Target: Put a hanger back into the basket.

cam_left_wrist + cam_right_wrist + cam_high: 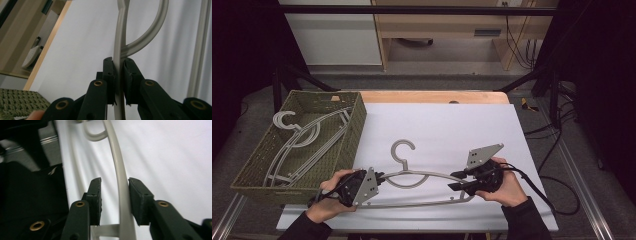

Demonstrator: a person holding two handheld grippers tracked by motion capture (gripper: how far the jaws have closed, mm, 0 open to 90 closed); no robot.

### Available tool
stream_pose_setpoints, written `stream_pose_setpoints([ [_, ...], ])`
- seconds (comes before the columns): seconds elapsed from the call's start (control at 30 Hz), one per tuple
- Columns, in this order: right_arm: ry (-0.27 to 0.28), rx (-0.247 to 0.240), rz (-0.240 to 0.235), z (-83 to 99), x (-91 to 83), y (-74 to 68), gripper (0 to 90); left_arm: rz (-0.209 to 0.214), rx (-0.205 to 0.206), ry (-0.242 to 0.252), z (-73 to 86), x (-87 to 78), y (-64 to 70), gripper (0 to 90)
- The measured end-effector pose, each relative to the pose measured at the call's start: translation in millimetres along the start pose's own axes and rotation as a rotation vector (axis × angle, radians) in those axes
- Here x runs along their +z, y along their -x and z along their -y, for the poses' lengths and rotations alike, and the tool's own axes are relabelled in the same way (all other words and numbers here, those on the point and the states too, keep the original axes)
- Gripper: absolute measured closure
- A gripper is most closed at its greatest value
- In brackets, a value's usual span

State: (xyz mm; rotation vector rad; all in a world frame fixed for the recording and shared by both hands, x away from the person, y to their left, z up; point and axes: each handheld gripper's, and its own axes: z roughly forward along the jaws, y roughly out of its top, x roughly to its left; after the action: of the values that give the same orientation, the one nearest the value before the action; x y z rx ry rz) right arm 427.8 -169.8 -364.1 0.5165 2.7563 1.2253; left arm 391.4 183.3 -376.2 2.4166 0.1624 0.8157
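Clamping the hanger [422, 176] at 9 o'clock, the left tongs [119, 75] hold firm while the right tongs [115, 200], wide astride its arm, should close squarely before any lift toward the basket [356, 120].

Table [437, 96]: white sheet [447, 130], hanger [412, 177], basket [242, 182]

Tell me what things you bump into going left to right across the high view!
Green woven basket holding grey hangers → left tongs → grey plastic hanger on the white table → right tongs.
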Motion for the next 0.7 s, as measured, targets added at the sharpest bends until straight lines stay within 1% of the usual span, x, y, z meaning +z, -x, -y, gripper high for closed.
stream_pose_setpoints([
  [0.03, 0.009, 0.023, 0.012, 0.9, -0.1, 2.2, 64.4, -0.01, 0.0, -0.012, -2.4, -0.8, 0.9, 81.0],
  [0.07, 0.023, 0.024, 0.011, 1.5, 0.0, 3.7, 64.0, -0.01, 0.0, -0.012, -2.4, -0.8, 0.9, 81.0],
  [0.1, 0.026, 0.041, 0.019, 1.7, -0.1, 4.2, 63.4, -0.006, -0.01, -0.019, -3.8, -0.1, 1.8, 81.1],
  [0.13, 0.026, 0.041, 0.019, 1.7, -0.1, 4.2, 63.4, -0.006, -0.01, -0.019, -3.8, -0.1, 1.8, 81.2],
  [0.17, 0.044, 0.057, 0.035, 2.2, -0.8, 6.1, 58.9, -0.005, -0.027, -0.019, -4.6, 0.7, 2.2, 81.2],
  [0.2, 0.049, 0.058, 0.039, 2.6, -1.6, 6.8, 58.4, -0.004, -0.033, -0.021, -5.1, 1.0, 2.3, 81.2],
  [0.23, 0.049, 0.058, 0.039, 2.6, -1.6, 6.8, 58.4, -0.006, -0.049, -0.025, -6.2, 1.5, 2.7, 81.2],
  [0.27, 0.076, 0.083, 0.066, 3.3, -4.1, 8.1, 51.9, -0.007, -0.056, -0.027, -6.8, 1.4, 2.6, 81.3],
  [0.3, 0.089, 0.095, 0.079, 3.8, -5.4, 8.5, 49.4, -0.009, -0.087, -0.032, -7.9, 1.3, 2.4, 81.3],
  [0.33, 0.089, 0.095, 0.079, 3.8, -5.4, 8.5, 49.4, -0.009, -0.087, -0.032, -7.9, 1.3, 2.4, 81.3],
  [0.37, 0.122, 0.124, 0.119, 5.3, -9.3, 10.4, 42.2, -0.021, -0.12, -0.046, -8.5, 1.3, 1.5, 81.3],
  [0.4, 0.122, 0.124, 0.119, 5.3, -9.3, 10.4, 42.2, -0.021, -0.12, -0.046, -8.5, 1.3, 1.5, 81.3],
  [0.43, 0.147, 0.146, 0.161, 8.2, -13.6, 12.1, 37.1, -0.026, -0.16, -0.053, -8.3, 2.3, 0.1, 81.3],
  [0.47, 0.147, 0.146, 0.161, 8.2, -13.6, 12.1, 37.1, -0.026, -0.16, -0.053, -8.3, 2.3, 0.1, 81.3],
  [0.5, 0.171, 0.171, 0.193, 12.1, -17.6, 13.8, 34.8, -0.031, -0.196, -0.06, -7.8, 3.5, -1.1, 81.3],
  [0.53, 0.171, 0.171, 0.193, 12.1, -17.6, 13.8, 34.8, -0.031, -0.196, -0.06, -7.8, 3.5, -1.1, 81.3],
  [0.57, 0.193, 0.195, 0.219, 16.3, -20.7, 15.9, 29.7, -0.029, -0.227, -0.067, -7.3, 4.3, -2.4, 81.3],
  [0.6, 0.193, 0.195, 0.219, 16.3, -20.7, 15.9, 29.7, -0.029, -0.227, -0.067, -7.3, 4.3, -2.4, 81.3],
  [0.63, 0.198, 0.231, 0.265, 20.9, -23.9, 17.6, 26.4, -0.034, -0.263, -0.071, -6.9, 4.9, -3.4, 81.3],
  [0.67, 0.198, 0.244, 0.277, 22.5, -25.2, 17.9, 26.5, -0.034, -0.263, -0.071, -6.9, 4.9, -3.4, 81.3],
  [0.7, 0.198, 0.244, 0.277, 22.5, -25.2, 17.9, 26.5, -0.035, -0.271, -0.074, -6.6, 4.4, -4.5, 81.3],
])
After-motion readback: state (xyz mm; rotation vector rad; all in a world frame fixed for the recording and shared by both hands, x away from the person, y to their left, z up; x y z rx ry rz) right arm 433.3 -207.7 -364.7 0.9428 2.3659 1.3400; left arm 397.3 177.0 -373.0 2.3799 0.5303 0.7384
